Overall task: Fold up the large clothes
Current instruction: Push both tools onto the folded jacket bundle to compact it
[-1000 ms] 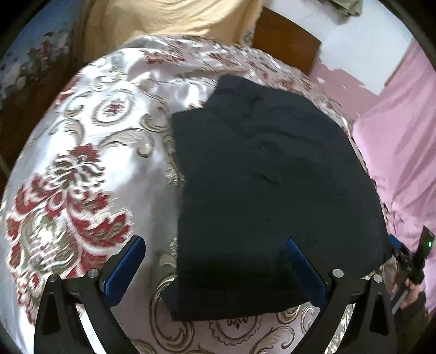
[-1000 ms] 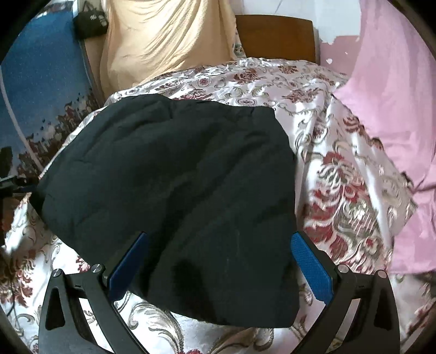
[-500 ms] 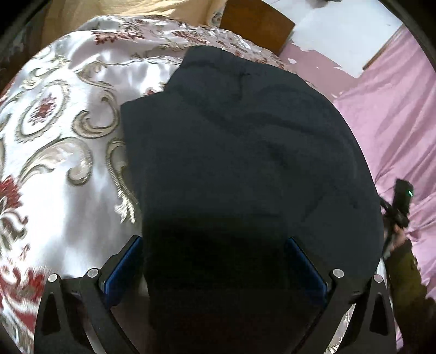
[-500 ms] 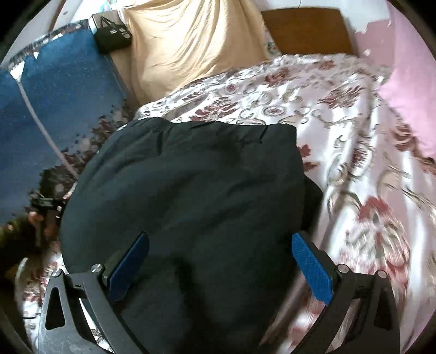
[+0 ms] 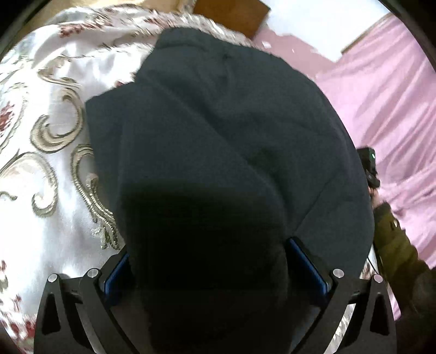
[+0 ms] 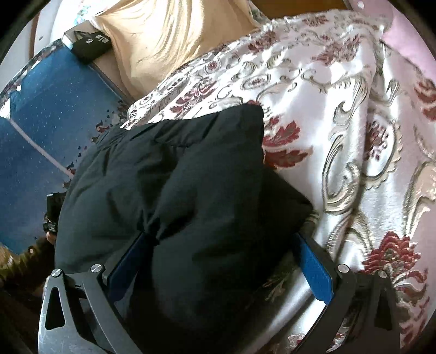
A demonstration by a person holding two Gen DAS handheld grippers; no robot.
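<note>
A large black garment [image 5: 223,141] lies folded on a floral satin bedspread [image 5: 41,168]. My left gripper [image 5: 209,261] is wide open with the garment's near edge bunched between its blue pads [image 5: 308,261]; the fingers stand apart around the cloth. In the right wrist view the garment [image 6: 169,185] fills the middle, and my right gripper [image 6: 218,256] is wide open with the near edge heaped between its pads [image 6: 316,269]. The cloth hides the inner parts of both grippers.
A pink curtain [image 5: 387,95] hangs to the right. A yellow cloth [image 6: 169,35], a black box [image 6: 87,45] and a blue mat [image 6: 41,122] lie left of the bed. The bedspread [image 6: 354,136] stretches to the right. A wooden headboard [image 5: 229,13] stands behind.
Both grippers have moved forward and down onto the garment's near edge; the cloth now sits between their open fingers and bunches up.
</note>
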